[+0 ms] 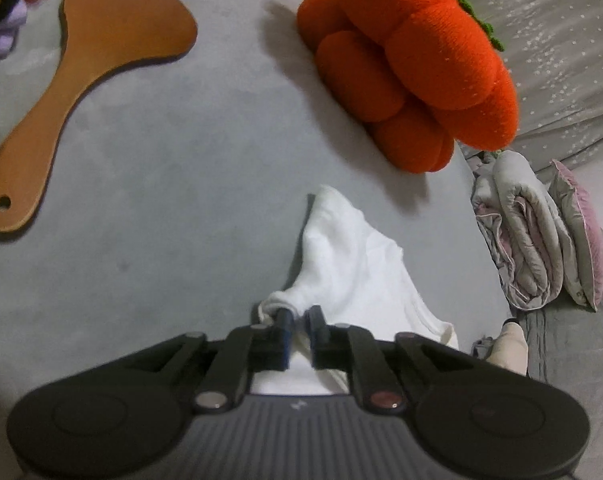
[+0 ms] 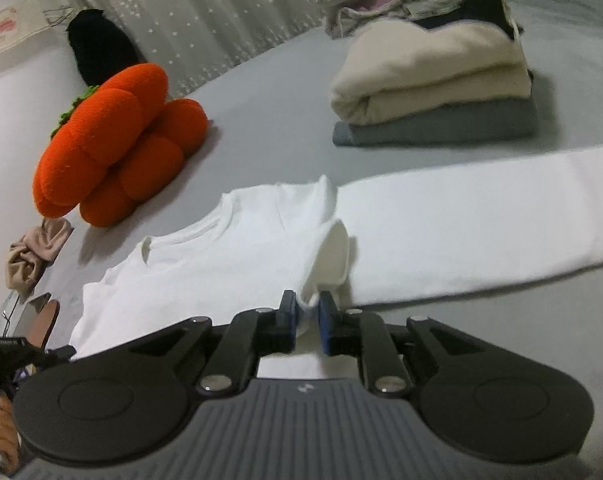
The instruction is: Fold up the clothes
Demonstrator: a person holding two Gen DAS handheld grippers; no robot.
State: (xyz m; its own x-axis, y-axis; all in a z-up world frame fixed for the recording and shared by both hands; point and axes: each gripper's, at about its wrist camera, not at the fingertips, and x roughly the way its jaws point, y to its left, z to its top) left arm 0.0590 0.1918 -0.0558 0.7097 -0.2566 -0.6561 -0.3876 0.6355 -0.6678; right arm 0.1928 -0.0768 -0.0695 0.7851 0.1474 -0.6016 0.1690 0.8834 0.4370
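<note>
A white long-sleeved shirt [image 2: 237, 248] lies on the grey bed sheet [image 2: 269, 92], with one sleeve [image 2: 481, 216] stretched out to the right. My right gripper [image 2: 307, 304] is shut on a raised fold of the shirt where the sleeve meets the body. In the left wrist view the shirt [image 1: 353, 256] is pulled up in a taut cone towards my left gripper [image 1: 299, 314], which is shut on a bunched edge of the white fabric. The part of the shirt under both grippers is hidden.
An orange plush pumpkin [image 1: 413, 64] [image 2: 113, 140] sits just beyond the shirt. A wooden paddle-shaped board [image 1: 93, 64] lies at the left. Folded cream and grey clothes [image 2: 433, 92] are stacked at the back right. A rolled quilt [image 1: 529, 232] lies at the bed's right edge.
</note>
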